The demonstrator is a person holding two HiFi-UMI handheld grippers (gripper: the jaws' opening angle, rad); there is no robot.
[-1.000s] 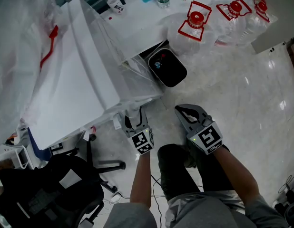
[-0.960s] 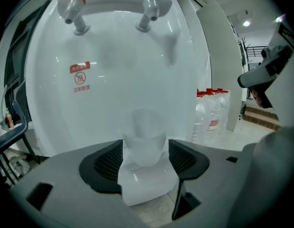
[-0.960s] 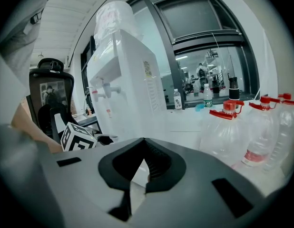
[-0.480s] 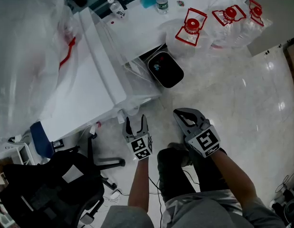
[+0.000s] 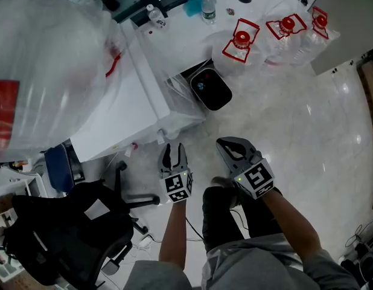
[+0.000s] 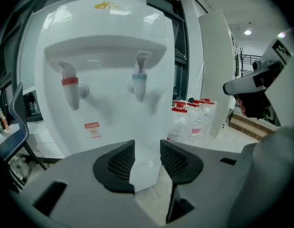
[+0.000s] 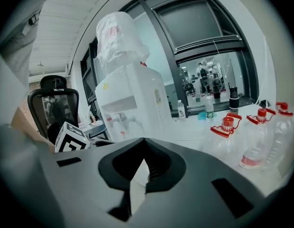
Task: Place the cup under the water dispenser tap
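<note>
The water dispenser [image 5: 123, 110] stands at the left with a large bottle [image 5: 47, 65] upended on top of it, and on its front the left tap [image 6: 71, 87] and the right tap [image 6: 139, 82] hang side by side under an overhang. Just beside the dispenser on the right stands a bin [image 5: 210, 89]. Beyond the bin three jugs [image 5: 241, 41] stand in a row, with small bottles [image 5: 208, 5] on the ledge [image 5: 186, 35] behind. An office chair [image 5: 72, 234] stands near the dispenser's other side, well apart from the jugs.

My left gripper [image 5: 174, 149] and right gripper [image 5: 223, 144] are grey with black ribbed pads [image 6: 121, 161], each bearing a black-and-white marker cube [image 5: 177, 185]. The left's jaws are closing on nothing. I wear a grey short-sleeved shirt [image 5: 259, 267] and dark trousers [image 5: 219, 217].
</note>
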